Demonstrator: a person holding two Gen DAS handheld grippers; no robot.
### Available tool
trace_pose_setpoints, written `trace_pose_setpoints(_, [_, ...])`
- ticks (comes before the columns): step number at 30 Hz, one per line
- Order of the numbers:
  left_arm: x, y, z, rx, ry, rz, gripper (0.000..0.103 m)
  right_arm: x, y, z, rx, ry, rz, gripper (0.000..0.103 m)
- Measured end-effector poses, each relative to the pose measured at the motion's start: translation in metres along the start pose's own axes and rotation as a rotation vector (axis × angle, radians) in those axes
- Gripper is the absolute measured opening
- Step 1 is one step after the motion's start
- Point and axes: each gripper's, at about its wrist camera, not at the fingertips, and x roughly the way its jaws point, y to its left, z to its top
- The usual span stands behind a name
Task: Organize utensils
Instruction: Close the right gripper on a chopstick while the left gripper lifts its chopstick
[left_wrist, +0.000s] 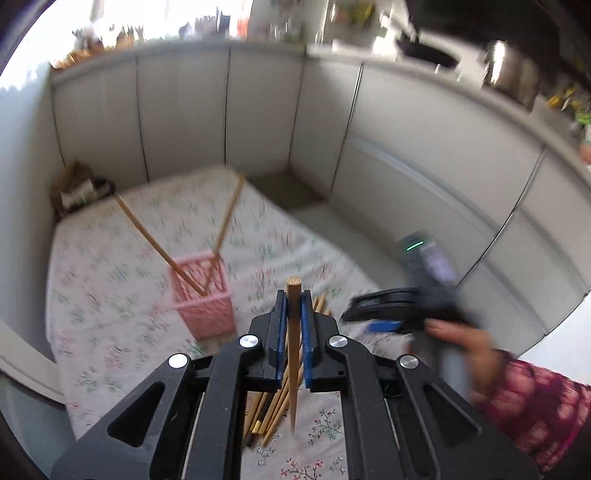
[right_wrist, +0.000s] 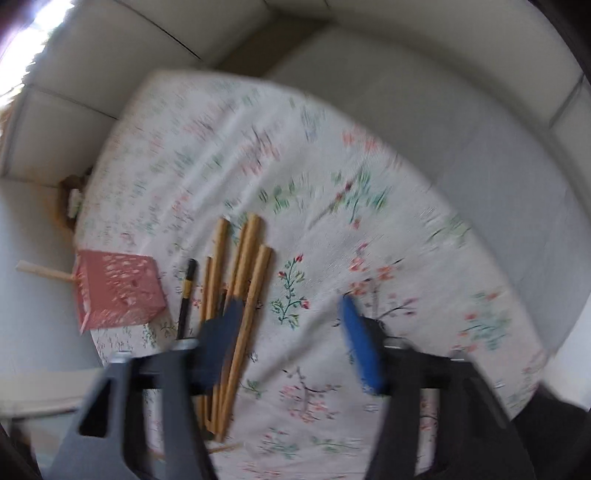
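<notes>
My left gripper (left_wrist: 294, 299) is shut on a wooden chopstick (left_wrist: 293, 354), held upright above the table. A pink lattice holder (left_wrist: 205, 295) stands ahead and to the left with two chopsticks (left_wrist: 155, 242) leaning out of it. The holder also shows at the left of the right wrist view (right_wrist: 118, 291). A pile of wooden chopsticks (right_wrist: 240, 288) and one black one (right_wrist: 187, 291) lies on the floral cloth (right_wrist: 314, 192). My right gripper (right_wrist: 291, 314) is open and empty just right of the pile, its left finger over it. It also shows, blurred, in the left wrist view (left_wrist: 384, 317).
The table stands in a corner of white cabinet fronts (left_wrist: 258, 110). A brown box (left_wrist: 79, 188) sits at the far left corner. A dark pot (left_wrist: 513, 72) and a pan stand on the counter at the upper right.
</notes>
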Motion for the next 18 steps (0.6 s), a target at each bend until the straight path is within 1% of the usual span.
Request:
trace_pose_setpoints(2, [-0.027,0.001,0.003,0.007,-0.066,-0.006,0.007,0.013,0.004,0.005,0.033,0.022,-0.014,0.033])
trace_pose_setpoints(5, [-0.062,0.005,0.008,-0.009,-0.141,-0.03,0.007,0.019,0.011,0.007,0.051,0.022,-0.009,0.032])
trace_pose_setpoints(7, [-0.077,0.008,0.009,-0.019,-0.162,-0.042,0.007,0.02,0.018,0.009,0.05,0.013,-0.005,0.032])
trace_pose_setpoints(9, [-0.088,0.01,0.01,-0.031,-0.187,-0.038,0.007,0.023,0.025,0.01,0.046,0.007,-0.024,0.032])
trace_pose_setpoints(12, [-0.096,0.014,0.011,-0.034,-0.209,-0.033,0.007,0.031,0.036,0.016,0.039,-0.008,-0.079,0.031])
trace_pose_setpoints(13, [-0.097,0.014,0.01,-0.034,-0.214,-0.031,0.007,0.032,0.041,0.016,0.026,-0.025,-0.1,0.028])
trace_pose_setpoints(14, [-0.098,0.014,0.01,-0.032,-0.219,-0.026,0.007,0.036,0.045,0.018,0.02,-0.026,-0.116,0.016])
trace_pose_setpoints(15, [-0.098,0.014,0.009,-0.03,-0.222,-0.022,0.007,0.036,0.048,0.017,0.022,-0.051,-0.132,0.01])
trace_pose_setpoints(16, [-0.099,0.015,0.008,-0.03,-0.227,-0.02,0.007,0.037,0.05,0.016,0.019,-0.062,-0.14,0.01])
trace_pose_setpoints(18, [-0.1,0.015,0.007,-0.036,-0.232,-0.018,0.007,0.038,0.06,0.01,-0.032,-0.097,-0.178,0.01])
